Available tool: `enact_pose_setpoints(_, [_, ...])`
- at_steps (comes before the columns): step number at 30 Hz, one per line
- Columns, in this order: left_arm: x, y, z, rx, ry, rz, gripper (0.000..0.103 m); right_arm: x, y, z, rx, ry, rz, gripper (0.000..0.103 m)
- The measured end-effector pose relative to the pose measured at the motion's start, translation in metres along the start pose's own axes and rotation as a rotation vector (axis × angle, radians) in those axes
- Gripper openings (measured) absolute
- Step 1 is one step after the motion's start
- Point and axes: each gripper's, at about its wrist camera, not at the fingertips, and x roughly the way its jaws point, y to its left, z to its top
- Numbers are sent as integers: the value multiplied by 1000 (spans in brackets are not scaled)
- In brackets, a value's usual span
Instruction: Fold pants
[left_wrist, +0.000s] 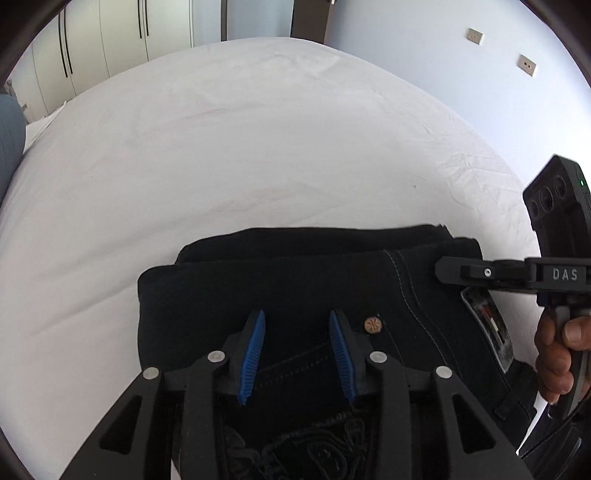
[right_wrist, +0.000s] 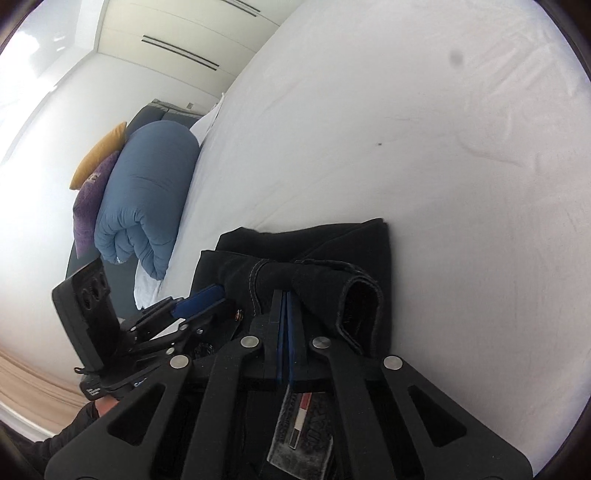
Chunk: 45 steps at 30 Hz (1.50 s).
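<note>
The dark pants (left_wrist: 295, 280) lie as a compact stack near the front edge of the bed (left_wrist: 258, 147), already doubled over themselves so that several layers show at the far side of the bundle, with the white sheet bare beyond them. The left claw (left_wrist: 297, 352) hangs over the middle of the pants with its blue pads apart and only flat cloth showing between them; it grips nothing, and a small metal button (left_wrist: 372, 325) sits just to its right. The right claw (right_wrist: 285, 325) is at the waistband side of the pants with its pads pressed together, and the raised fold of cloth rising from its tip suggests it has a pinch of the waistband (right_wrist: 354, 295), though I cannot see the fabric between the pads themselves. A leather brand patch (right_wrist: 299, 432) lies just under that claw. This looks like denim: fairly heavy, limp but thick, not slippery, and stacked layers will resist a sharp crease and tend to spring open. I would judge the best hold to be at the stitched waistband or a seamed edge, where the cloth is stiffest, taking all layers at once rather than the top one. A blue rolled duvet (right_wrist: 144, 199) sits well beyond the pants, off the bed's side.
</note>
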Motion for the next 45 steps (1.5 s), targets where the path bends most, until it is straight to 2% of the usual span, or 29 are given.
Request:
enact_pose_setpoints(4, [11, 16, 16, -76, 3, -32, 43, 11, 3, 13, -22, -24, -58, 0])
enact_pose_setpoints(6, [11, 21, 17, -92, 0, -42, 43, 14, 2, 18, -7, -30, -54, 0])
enact_pose_setpoints(8, [4, 24, 12, -94, -22, -52, 43, 8, -2, 16, -16, -41, -48, 0])
enact_pose_setpoints(10, [-21, 29, 2, -104, -59, -25, 42, -8, -8, 8, -14, -69, -50, 0])
enact_pose_setpoints(11, [-37, 34, -2, -119, -89, -19, 45, -19, -11, 3, 0, -96, -49, 0])
enact_pose_setpoints(13, [-72, 45, -7, -127, -171, -1, 66, -44, -13, -10, 24, -148, -79, 13])
enact_pose_setpoints(14, [-87, 52, -11, -127, -202, 32, 83, -57, -14, -16, 43, -171, -103, 17])
enact_pose_setpoints(15, [-99, 60, -17, -138, -225, 62, 94, -69, -15, -24, 58, -184, -82, 32])
enact_pose_setpoints(16, [-108, 69, -22, -159, -235, 73, 97, -77, -14, -32, 69, -182, -52, 64])
enact_pose_setpoints(17, [-114, 78, -27, -183, -232, 63, 101, -83, -11, -40, 76, -172, -45, 80])
enact_pose_setpoints(18, [-116, 88, -33, -213, -218, 40, 102, -85, -7, -47, 75, -160, -43, 88])
enact_pose_setpoints(20, [-113, 105, -46, -274, -171, -19, 102, -82, 1, -59, 42, -112, -20, 88])
enact_pose_setpoints(23, [-94, 124, -67, -366, -66, -91, 102, -68, -3, -64, 43, -44, -67, 86])
enact_pose_setpoints(27, [-70, 116, -83, -407, 15, -206, 100, -55, -5, -57, 93, 16, -37, 84])
enact_pose_setpoints(29, [-60, 107, -84, -390, 56, -240, 94, -43, -4, -52, 107, 72, -35, 70])
enact_pose_setpoints(31, [-56, 97, -87, -365, 86, -236, 93, -27, -3, -49, 113, 131, -70, 55])
enact_pose_setpoints(34, [-51, 89, -85, -330, 113, -229, 91, -14, -6, -45, 162, 160, -62, 42])
enact_pose_setpoints(35, [-50, 87, -85, -324, 121, -220, 82, -10, -8, -43, 180, 165, -54, 40])
enact_pose_setpoints(36, [-50, 85, -83, -317, 130, -216, 68, -8, -9, -42, 187, 167, -47, 36])
enact_pose_setpoints(37, [-49, 82, -82, -316, 139, -242, 58, -4, -8, -42, 187, 171, -46, 32])
enact_pose_setpoints(38, [-47, 80, -81, -329, 154, -285, 39, -1, -6, -41, 177, 174, -51, 32])
enact_pose_setpoints(40, [-46, 75, -80, -329, 163, -269, 38, 2, -2, -41, 154, 173, -63, 27])
enact_pose_setpoints(45, [-53, 69, -74, -349, 150, -276, 22, -3, 20, -43, 52, 145, -112, 17])
